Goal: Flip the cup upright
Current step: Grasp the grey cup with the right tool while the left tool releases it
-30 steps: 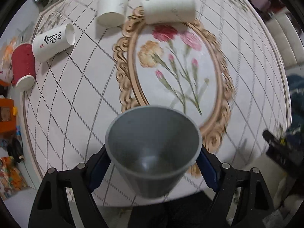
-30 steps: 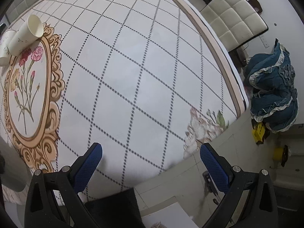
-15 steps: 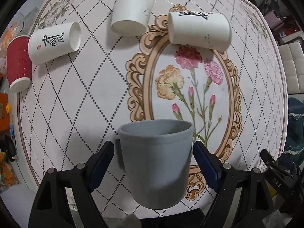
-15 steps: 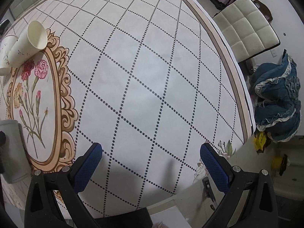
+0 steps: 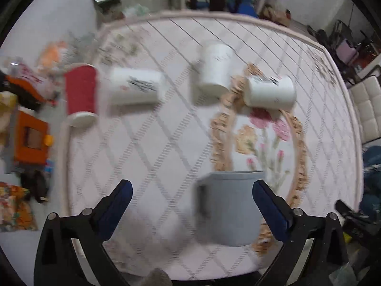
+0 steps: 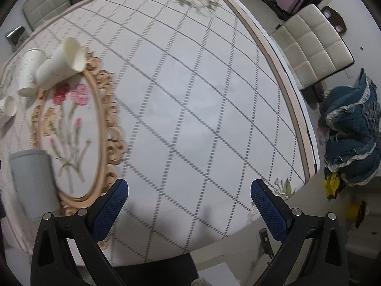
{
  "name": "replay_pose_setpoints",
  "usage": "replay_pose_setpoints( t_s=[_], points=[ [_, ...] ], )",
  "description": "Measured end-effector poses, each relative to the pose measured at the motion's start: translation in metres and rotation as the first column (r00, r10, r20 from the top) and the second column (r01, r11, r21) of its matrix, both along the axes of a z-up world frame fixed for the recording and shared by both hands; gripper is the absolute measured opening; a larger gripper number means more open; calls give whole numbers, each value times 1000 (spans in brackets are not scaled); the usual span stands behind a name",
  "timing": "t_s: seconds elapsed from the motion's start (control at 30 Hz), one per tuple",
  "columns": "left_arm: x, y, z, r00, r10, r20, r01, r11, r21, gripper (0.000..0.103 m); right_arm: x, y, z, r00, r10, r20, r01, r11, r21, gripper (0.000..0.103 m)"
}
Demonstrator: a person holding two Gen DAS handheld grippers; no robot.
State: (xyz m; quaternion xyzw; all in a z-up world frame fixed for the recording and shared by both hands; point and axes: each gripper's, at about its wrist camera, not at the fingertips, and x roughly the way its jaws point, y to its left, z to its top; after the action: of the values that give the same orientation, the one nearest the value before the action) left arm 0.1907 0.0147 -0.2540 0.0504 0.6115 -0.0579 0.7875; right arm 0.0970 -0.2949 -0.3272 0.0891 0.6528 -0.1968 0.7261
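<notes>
one grey cup (image 5: 229, 207) now stands upright on the tablecloth (image 5: 152, 147), released; the left gripper (image 5: 190, 205) has spread wide and shifted left of it. right gripper (image 6: 189, 205) stays open over bare cloth.

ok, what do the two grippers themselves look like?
Same build on both. Left gripper and right gripper: black angular plastic frames with silver screw heads, each ending in two blue, finely textured finger pads. No cables, markings or sleeves visible.

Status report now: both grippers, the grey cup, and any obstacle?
Left gripper open, off grey cup. Right gripper open, empty. Cup upright on table. Nothing in the way.
</notes>
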Motion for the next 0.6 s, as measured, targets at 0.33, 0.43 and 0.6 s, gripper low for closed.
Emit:
replay_pose_setpoints(
  t_s=[0.33, 0.43, 0.6],
  points=[
    [-39, 61, -28, 993, 115, 36, -120, 979, 163, 103, 40, 104, 16, 981, 188, 43, -192, 972, 136, 103],
    [-49, 77, -52, 986, 170, -1, -167, 971, 169, 103, 55, 138, 9, 971, 237, 37, -240, 954, 180, 103],
    [-59, 97, -81, 974, 222, -51, -210, 961, 181, 103, 75, 167, -15, 964, 267, -12, -256, 933, 252, 101]
  ],
)
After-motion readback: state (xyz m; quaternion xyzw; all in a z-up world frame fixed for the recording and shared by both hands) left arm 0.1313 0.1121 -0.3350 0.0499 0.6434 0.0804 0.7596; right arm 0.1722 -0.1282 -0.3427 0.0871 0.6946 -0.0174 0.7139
